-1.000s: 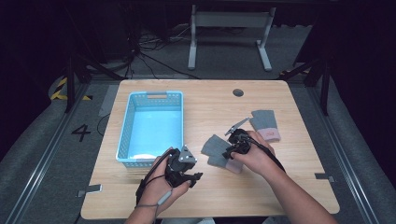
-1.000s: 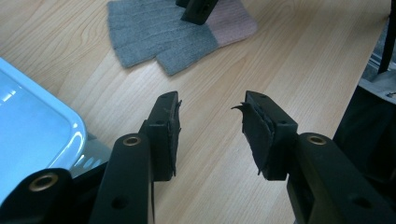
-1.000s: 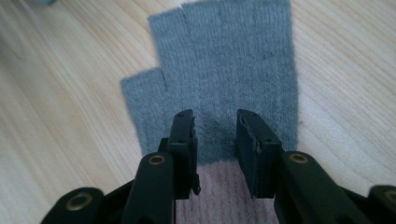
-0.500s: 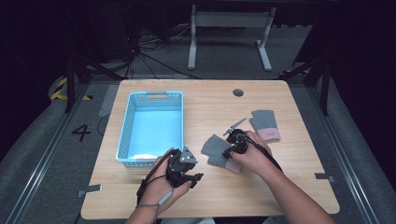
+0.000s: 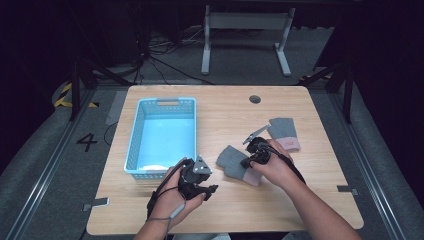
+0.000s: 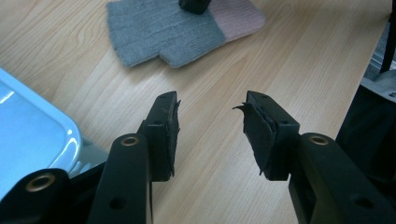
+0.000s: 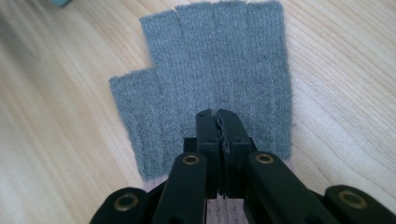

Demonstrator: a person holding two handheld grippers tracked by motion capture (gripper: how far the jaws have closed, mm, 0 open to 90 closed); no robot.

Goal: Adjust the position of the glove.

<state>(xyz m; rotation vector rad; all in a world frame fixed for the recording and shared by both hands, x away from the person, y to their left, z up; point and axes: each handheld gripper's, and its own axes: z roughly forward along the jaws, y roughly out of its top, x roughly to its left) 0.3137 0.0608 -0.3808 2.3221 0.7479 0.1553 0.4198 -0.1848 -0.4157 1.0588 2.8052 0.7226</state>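
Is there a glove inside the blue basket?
No, the blue basket holds no glove; both gloves lie flat on the wooden table, the near glove beside the right gripper, the far glove behind it.

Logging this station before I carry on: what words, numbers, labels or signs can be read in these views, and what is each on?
"4": a dark numeral on the grey floor left of the table.
Yellow and black hazard stripes on the floor farther back: a marking, no text.
No readable print on the blue basket, the grey gloves or either claw.
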